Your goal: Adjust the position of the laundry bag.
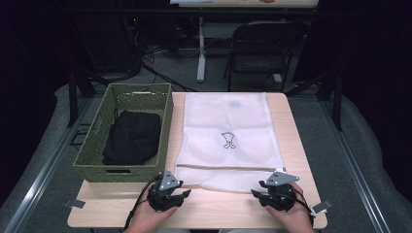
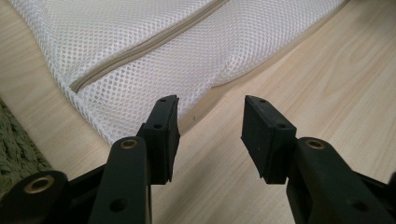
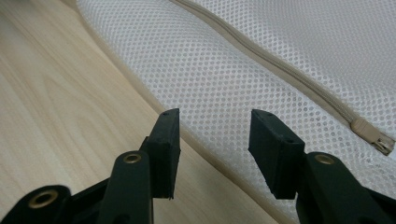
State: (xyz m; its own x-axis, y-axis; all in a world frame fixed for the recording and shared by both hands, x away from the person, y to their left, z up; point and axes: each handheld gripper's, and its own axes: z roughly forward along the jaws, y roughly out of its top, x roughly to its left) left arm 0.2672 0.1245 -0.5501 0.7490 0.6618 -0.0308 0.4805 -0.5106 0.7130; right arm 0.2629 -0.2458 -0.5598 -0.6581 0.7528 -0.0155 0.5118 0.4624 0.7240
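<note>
A white mesh laundry bag (image 1: 228, 141) lies flat on the wooden table (image 1: 204, 208), its beige zipper (image 2: 140, 49) running near the front edge. My left gripper (image 1: 187, 193) is open just short of the bag's near left corner (image 2: 107, 126), nothing between its jaws. My right gripper (image 1: 253, 193) is open at the bag's near right edge (image 3: 224, 93), with the zipper pull (image 3: 373, 135) to its right. Both sit low over the table, held by a person's hands. A black garment (image 1: 132, 137) lies in a woven green basket (image 1: 127, 172) left of the bag.
The basket stands at the table's left edge. Bare table shows along the front (image 1: 218, 213). Beyond the table are a dark folding chair (image 1: 262, 48), a white desk leg (image 1: 201, 48) and cables on the floor.
</note>
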